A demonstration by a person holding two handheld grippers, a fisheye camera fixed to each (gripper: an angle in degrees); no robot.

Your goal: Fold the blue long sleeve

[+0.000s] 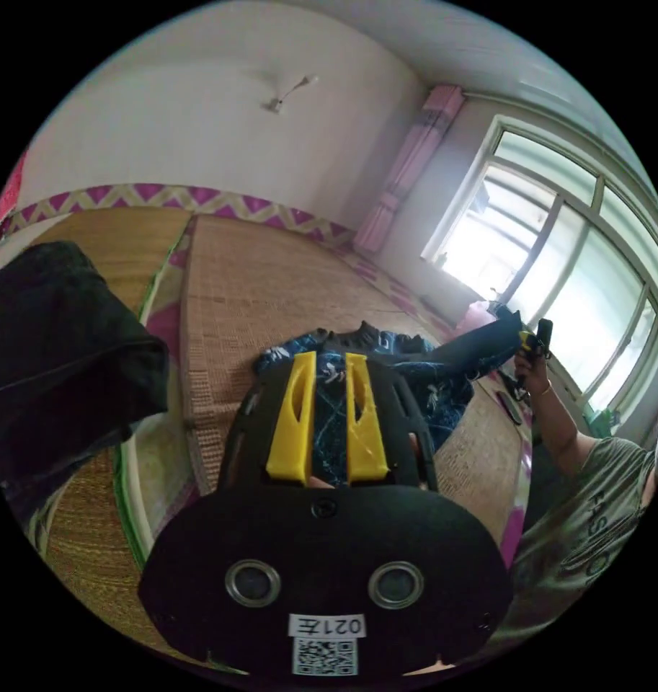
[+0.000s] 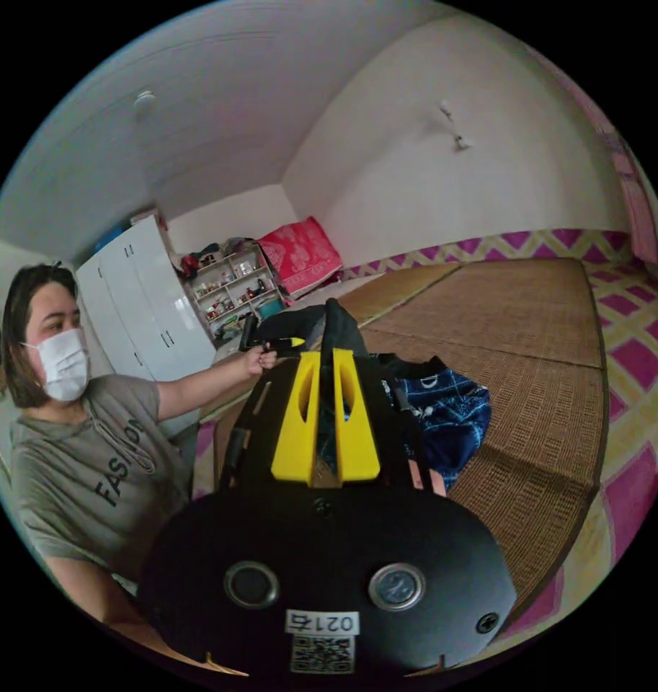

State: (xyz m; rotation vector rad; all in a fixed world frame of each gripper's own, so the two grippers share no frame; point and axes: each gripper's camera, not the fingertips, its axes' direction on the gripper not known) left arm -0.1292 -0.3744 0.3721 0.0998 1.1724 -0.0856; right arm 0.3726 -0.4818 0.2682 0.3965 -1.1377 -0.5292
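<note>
The blue long sleeve (image 1: pixel 444 400), dark blue with a pale pattern, lies bunched on a woven mat (image 1: pixel 271 288). My left gripper (image 1: pixel 330 357) has its yellow jaws around a fold of it, and blue cloth fills the gap between them. A dark strip of the garment (image 1: pixel 480 339) rises to my right gripper (image 1: pixel 534 342), held up in the person's hand. In the right gripper view, my right gripper (image 2: pixel 326 355) is shut on dark cloth (image 2: pixel 336 321) that sticks out past the tips. The blue bulk (image 2: pixel 447 411) rests beside it, and the left gripper (image 2: pixel 271 340) is beyond.
A black cloth heap (image 1: pixel 55 353) sits at the mat's left edge. A pink and yellow patterned sheet (image 2: pixel 631 404) borders the mat. A window (image 1: pixel 559 252) and a pink curtain (image 1: pixel 415 158) stand to the right. A white wardrobe (image 2: pixel 141 303), a shelf (image 2: pixel 231 288) and a red bundle (image 2: pixel 300 256) stand behind the person (image 2: pixel 91 468).
</note>
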